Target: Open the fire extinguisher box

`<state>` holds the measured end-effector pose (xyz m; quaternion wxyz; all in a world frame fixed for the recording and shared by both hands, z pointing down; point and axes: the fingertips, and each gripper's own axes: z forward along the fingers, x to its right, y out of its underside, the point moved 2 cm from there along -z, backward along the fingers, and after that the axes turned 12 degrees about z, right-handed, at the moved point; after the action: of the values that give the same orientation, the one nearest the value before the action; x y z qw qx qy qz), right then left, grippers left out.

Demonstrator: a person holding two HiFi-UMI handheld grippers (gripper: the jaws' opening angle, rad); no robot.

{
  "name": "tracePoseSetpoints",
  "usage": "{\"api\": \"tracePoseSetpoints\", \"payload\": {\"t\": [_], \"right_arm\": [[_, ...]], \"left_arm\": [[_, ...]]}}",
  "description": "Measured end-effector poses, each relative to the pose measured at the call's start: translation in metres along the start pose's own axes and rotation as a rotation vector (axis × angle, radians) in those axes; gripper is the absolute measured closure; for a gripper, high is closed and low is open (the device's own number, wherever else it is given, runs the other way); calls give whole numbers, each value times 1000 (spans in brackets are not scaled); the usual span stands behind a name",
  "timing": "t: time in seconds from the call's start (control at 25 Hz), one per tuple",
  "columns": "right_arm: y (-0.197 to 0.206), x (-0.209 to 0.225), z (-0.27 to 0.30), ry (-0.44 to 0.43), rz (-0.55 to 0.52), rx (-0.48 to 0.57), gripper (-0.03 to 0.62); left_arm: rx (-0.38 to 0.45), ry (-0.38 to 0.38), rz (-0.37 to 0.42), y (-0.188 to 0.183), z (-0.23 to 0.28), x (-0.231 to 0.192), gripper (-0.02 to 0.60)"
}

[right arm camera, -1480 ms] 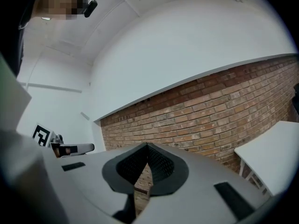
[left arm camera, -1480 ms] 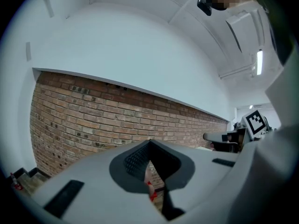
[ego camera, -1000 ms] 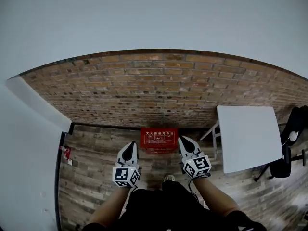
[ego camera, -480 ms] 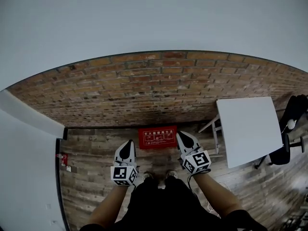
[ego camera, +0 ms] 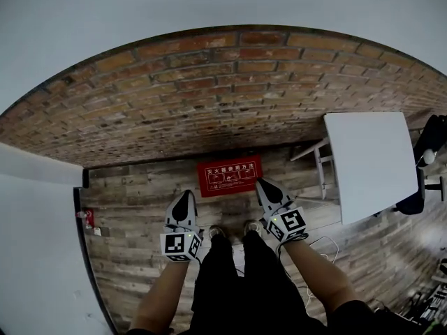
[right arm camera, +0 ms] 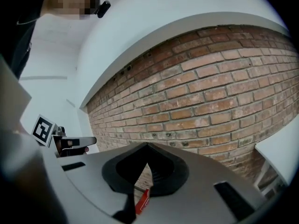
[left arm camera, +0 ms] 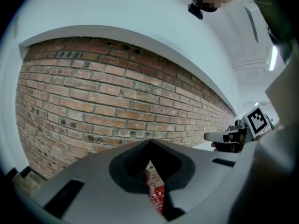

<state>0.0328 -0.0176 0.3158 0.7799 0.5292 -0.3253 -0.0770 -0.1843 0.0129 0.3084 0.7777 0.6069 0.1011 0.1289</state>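
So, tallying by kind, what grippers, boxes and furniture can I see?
Grey two-jaw grippers: 2 (left gripper, right gripper)
Red rectangular fire extinguisher box: 1
White square-topped table: 1
Black chair: 1
Total: 5

Soft, even indoor light, heavy fisheye all round

Brick wall (ego camera: 230,82) bows hard into an arc, and the corners of both gripper views go black. A ceiling strip (left arm camera: 273,57) glows top right in the left gripper view; floor (ego camera: 133,208) looks dim, shadows faint.
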Motion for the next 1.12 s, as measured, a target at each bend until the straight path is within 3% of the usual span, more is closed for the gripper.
{"api": "tracePoseSetpoints", "payload": {"t": [0.96,1.04,1.12], "right_arm": [[280,200,66,197,100,-240,571],[295,212,70,204,105,-255,538],[310,223,72,212,116,-273,479]], "left_arm": [[-237,-49,-54,312,92,-7,556],[-252,-43,-61,328,97,-9,553],[-275,-36,-75,347,100,-12,510]]}}
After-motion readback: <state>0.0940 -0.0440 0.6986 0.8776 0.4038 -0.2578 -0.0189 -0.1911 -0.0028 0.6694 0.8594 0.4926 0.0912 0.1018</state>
